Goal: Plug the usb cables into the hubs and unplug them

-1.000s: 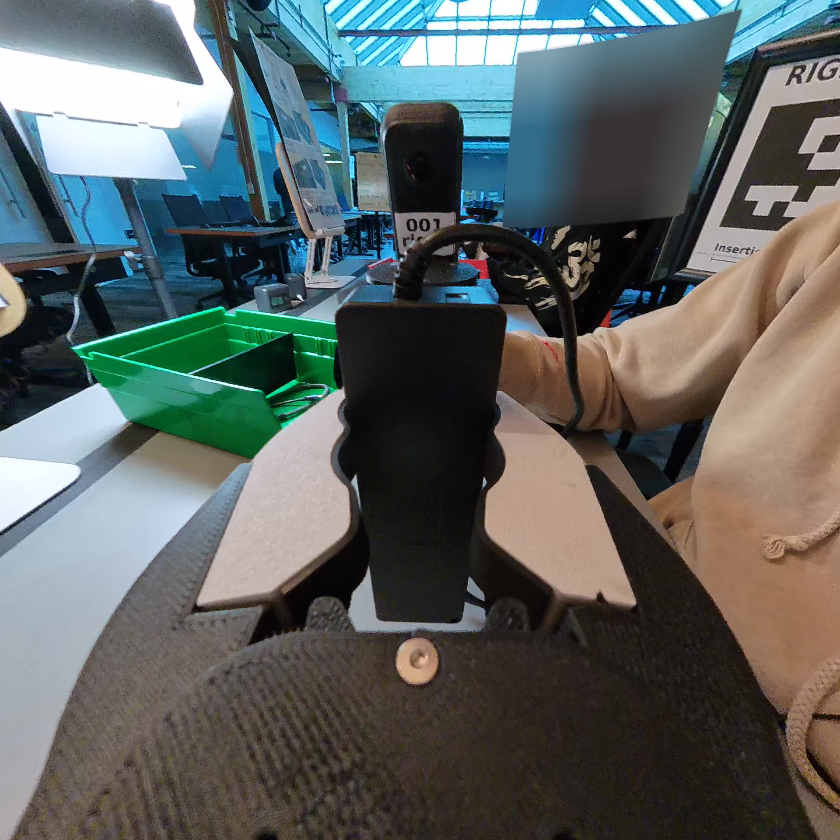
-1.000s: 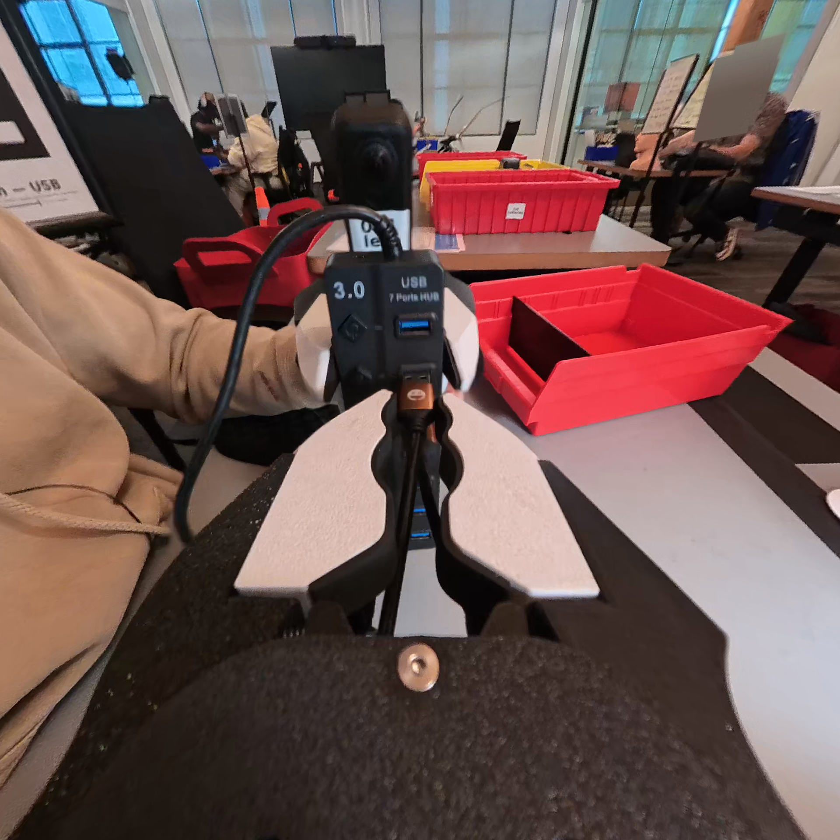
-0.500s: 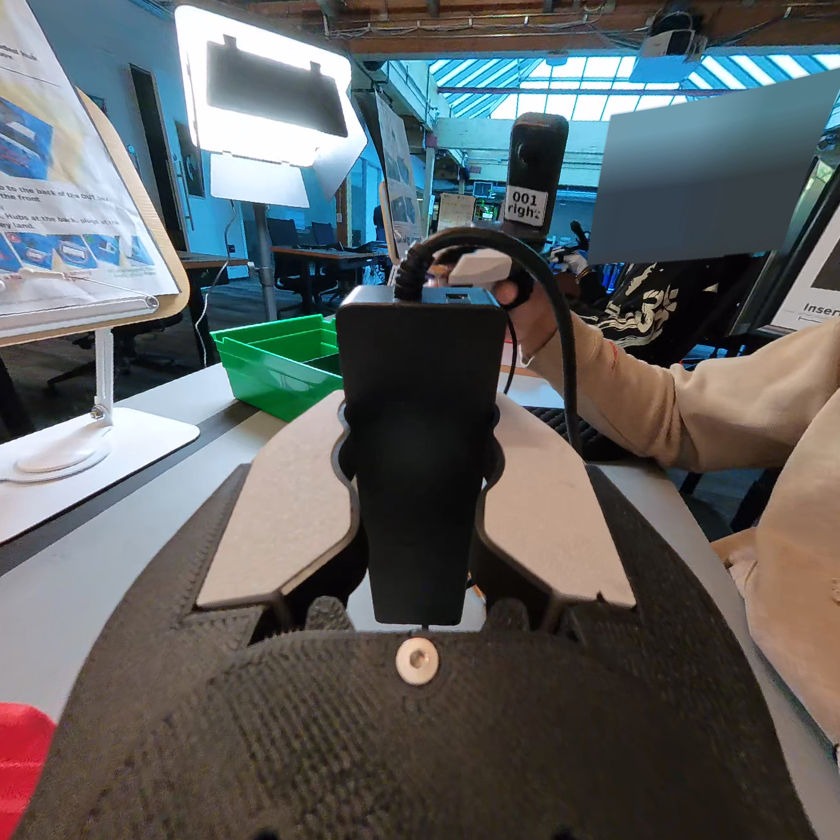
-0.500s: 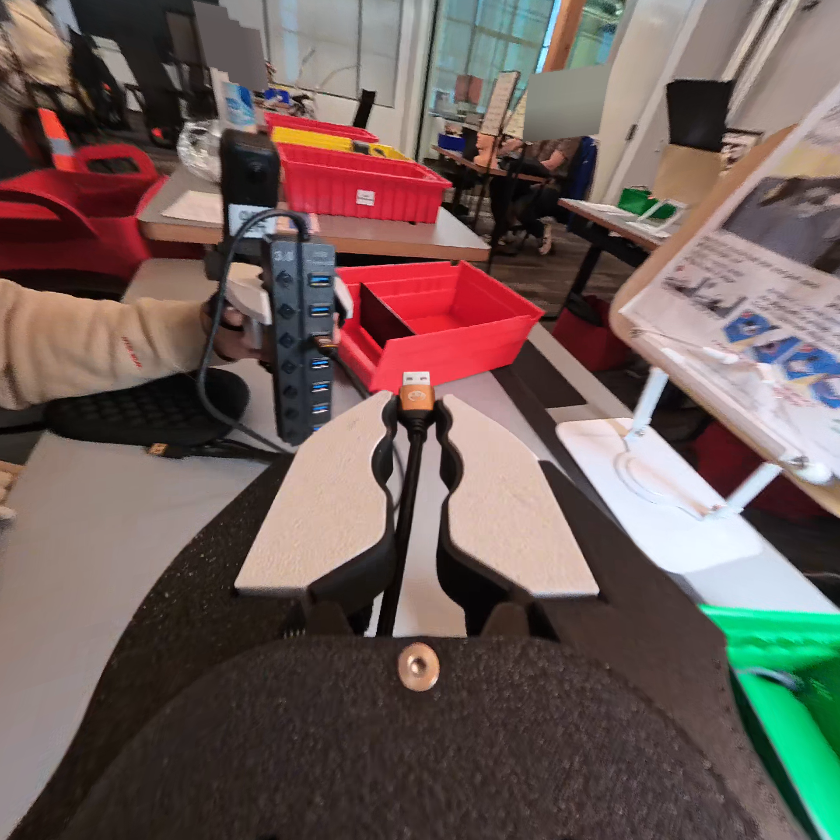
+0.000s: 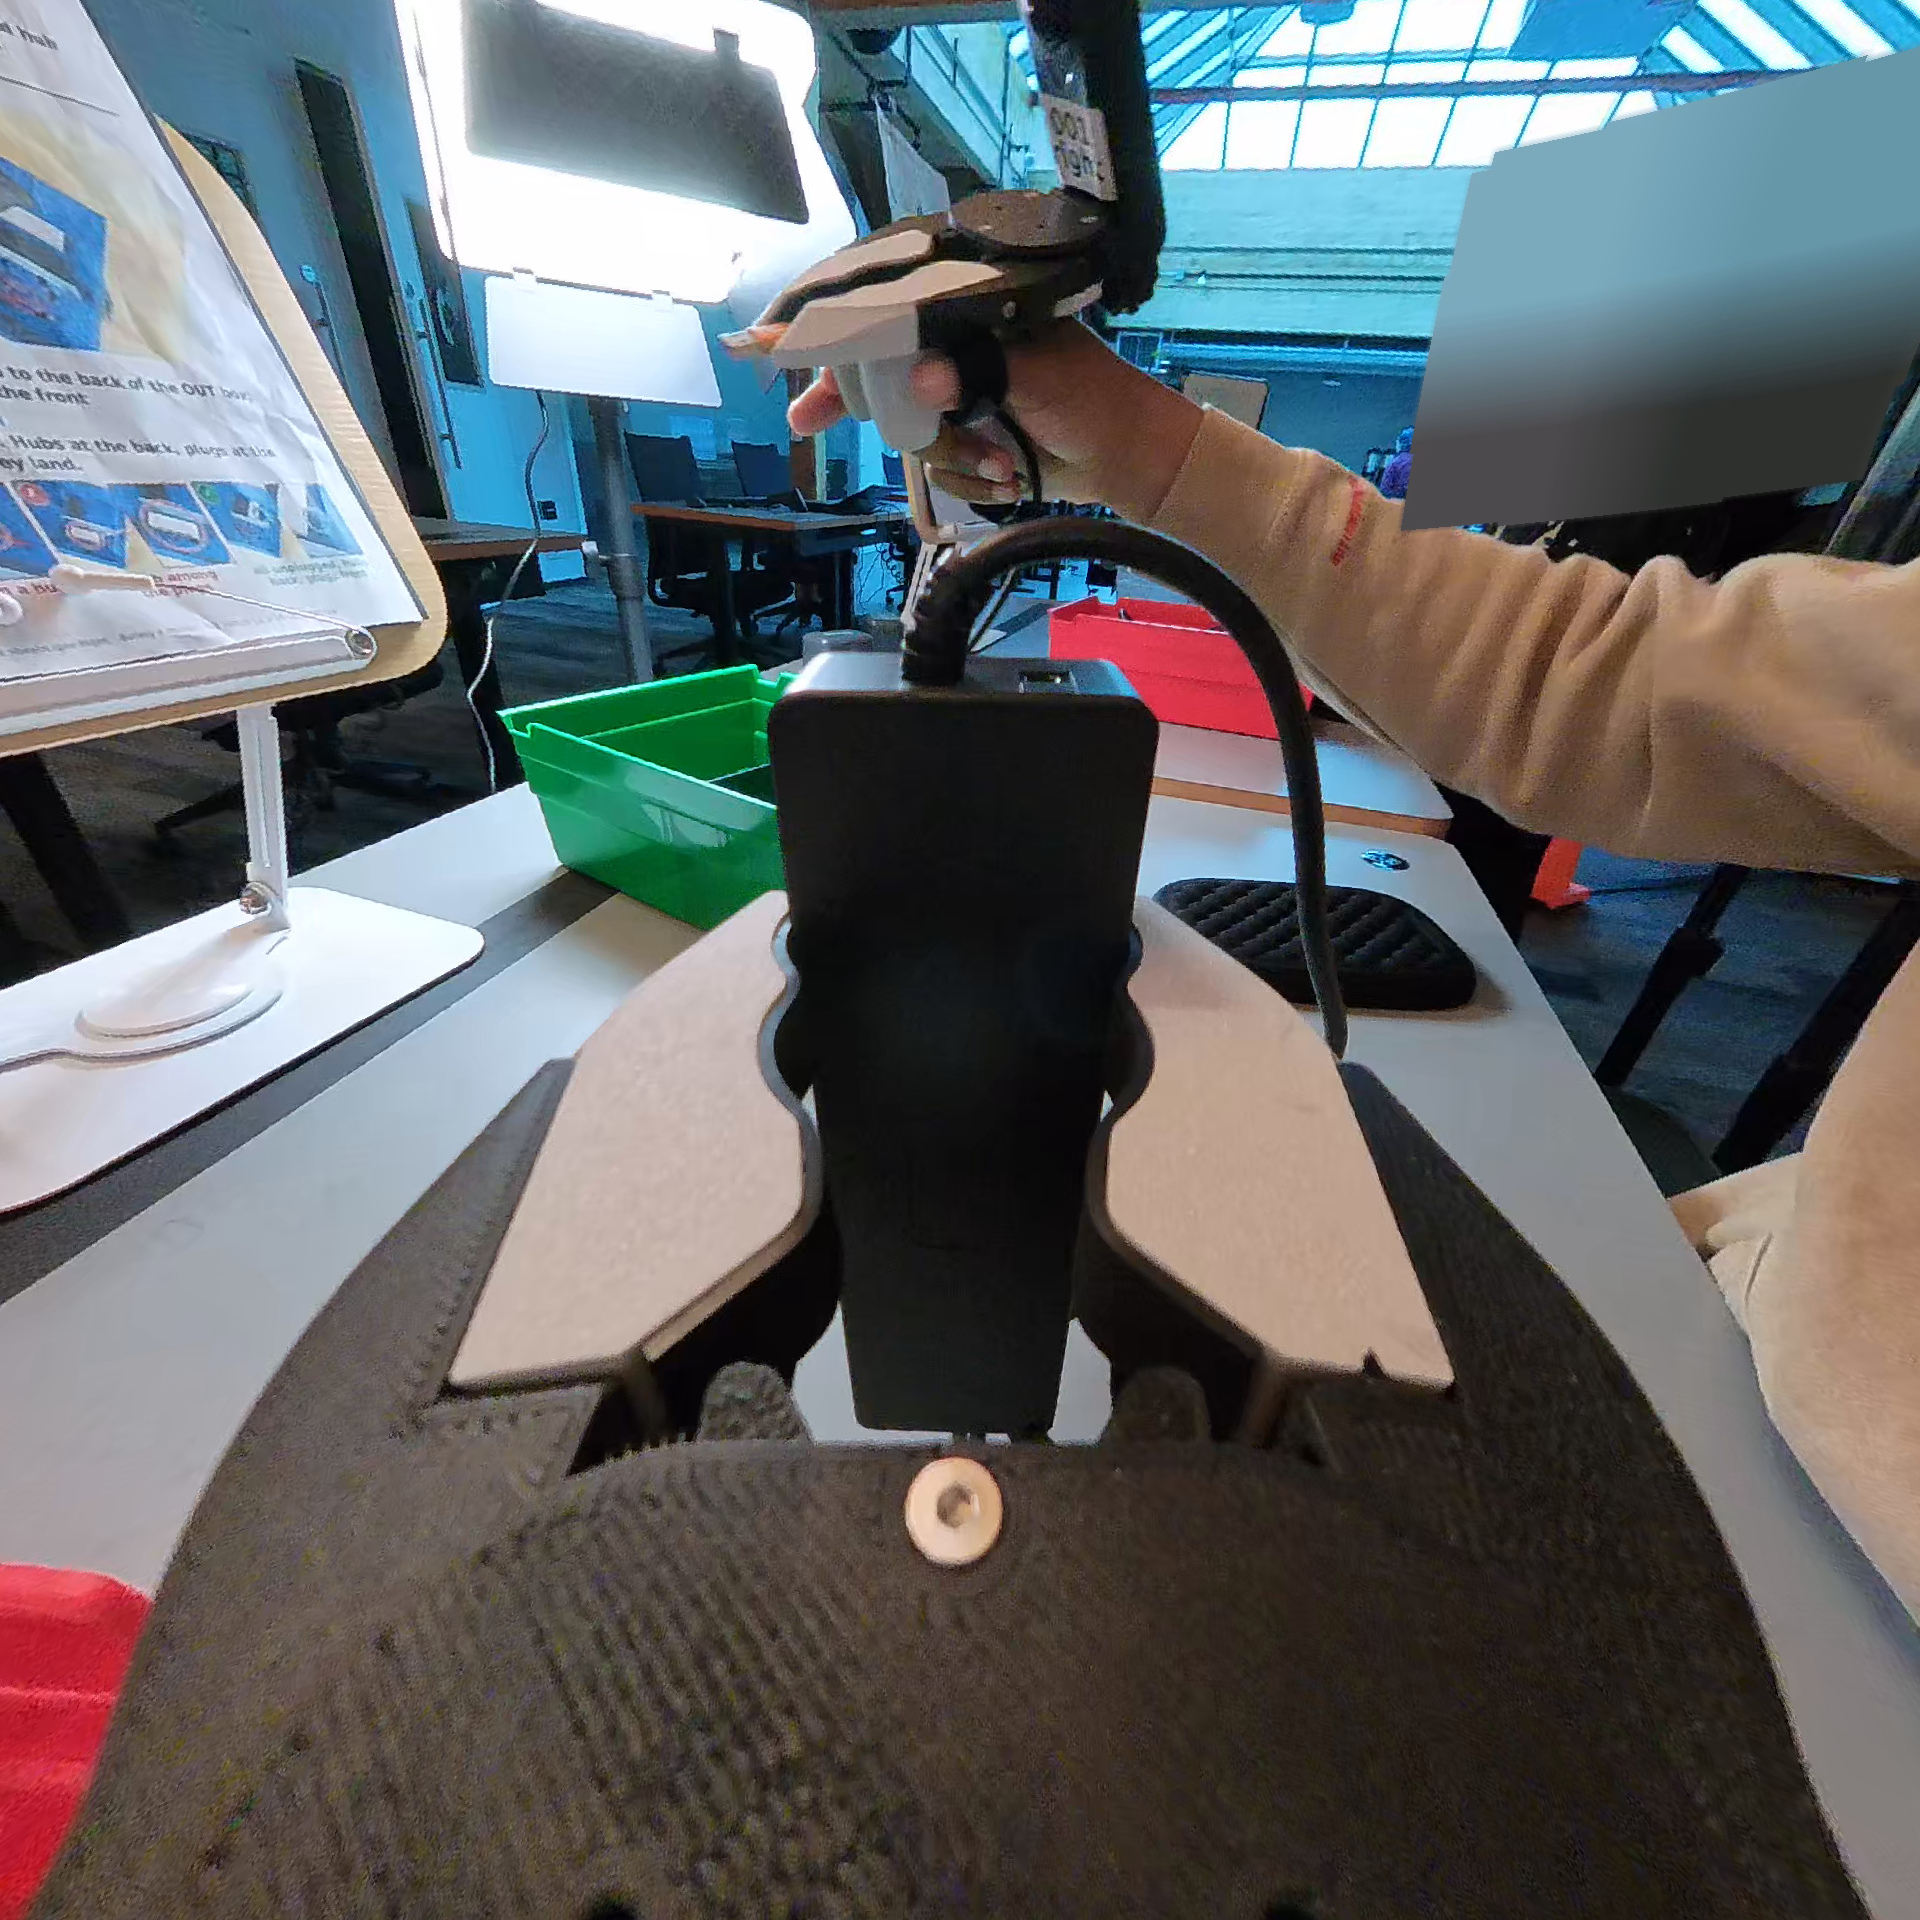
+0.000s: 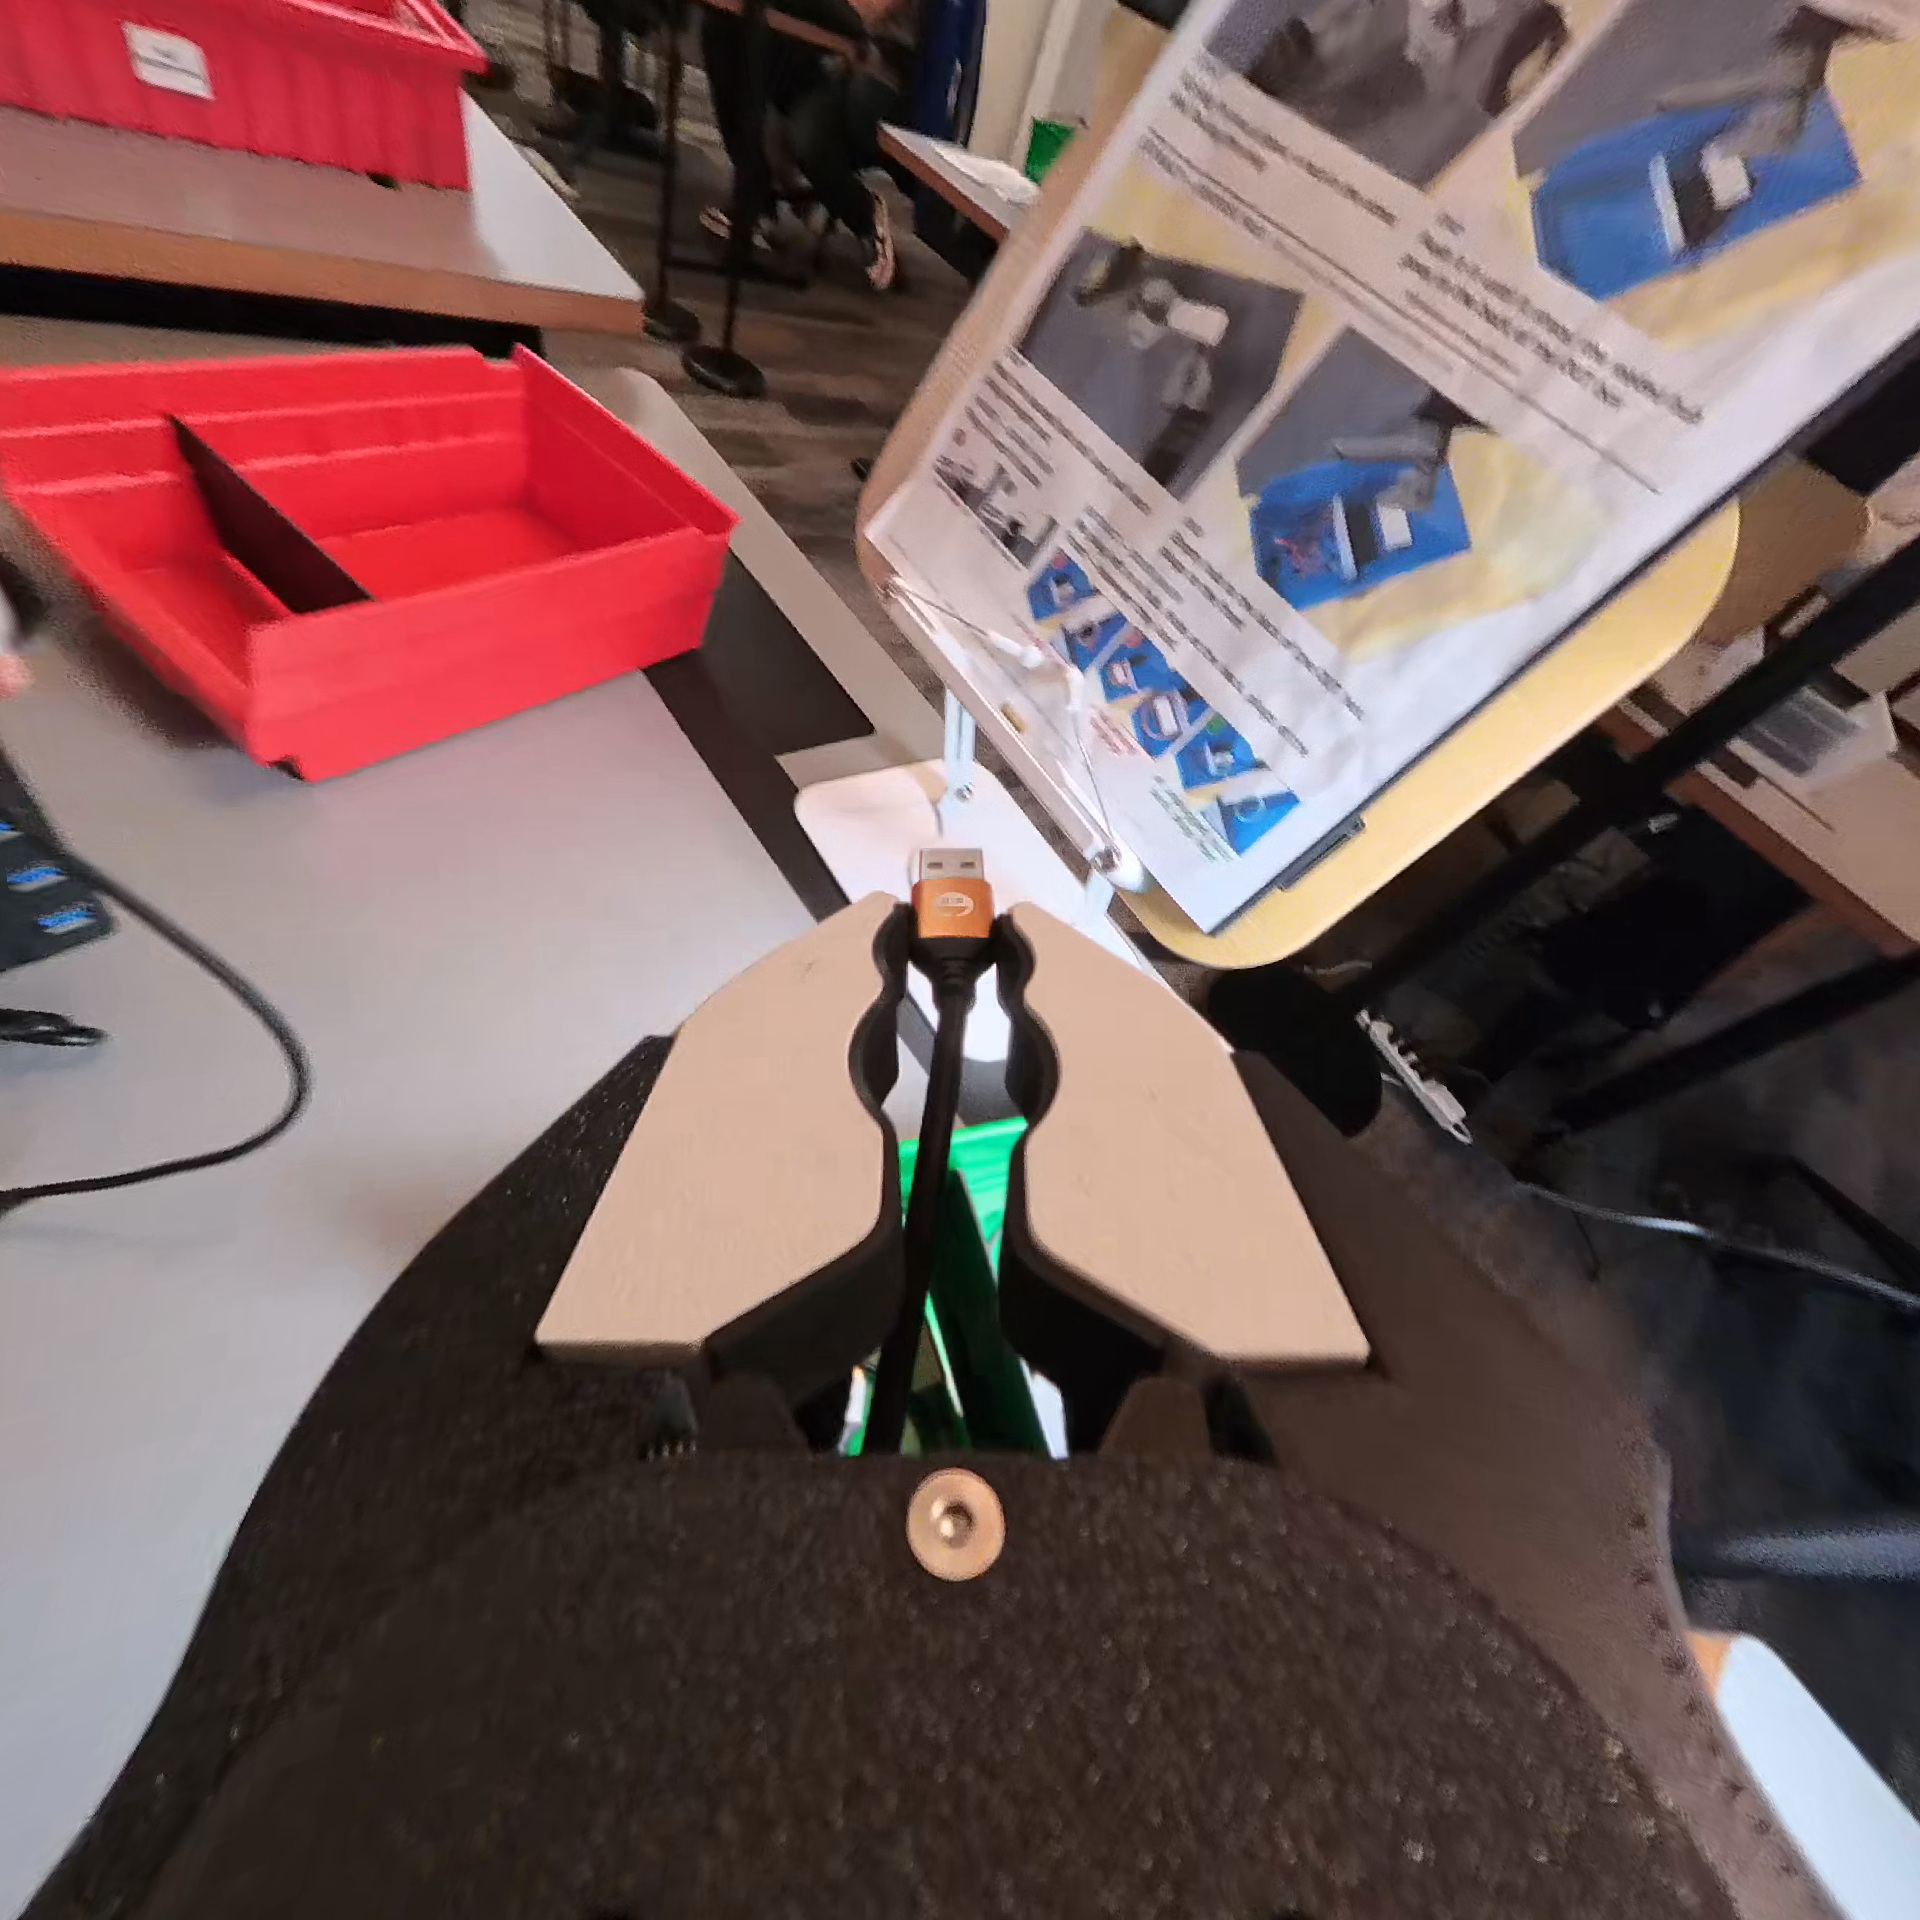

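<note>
My left gripper (image 5: pixel 961 925) is shut on a black USB hub (image 5: pixel 961 1039), held upright with its plain back toward the camera and its thick black cord (image 5: pixel 1226 665) arching off the top to the right. My right gripper (image 6: pixel 948 914) is shut on an orange USB plug (image 6: pixel 948 906) whose black cable (image 6: pixel 925 1195) runs back between the fingers; its metal tip is free in the air. In the left wrist view the right gripper (image 5: pixel 790 338) is raised above and behind the hub. The hub's port side (image 6: pixel 42 883) shows at the far left of the right wrist view.
A green bin (image 5: pixel 644 790) stands behind the hub and also lies under the right gripper (image 6: pixel 966 1299). A red divided bin (image 6: pixel 364 551) stands at the back left. An instruction sheet on a white stand (image 6: pixel 1403 416) leans close on the right. A black mat (image 5: pixel 1320 940) lies on the grey table (image 6: pixel 416 987).
The plug came out of the hub; my right gripper carried it up and away to the right, over the green bin. The left gripper kept its hold on the hub and swung left.
</note>
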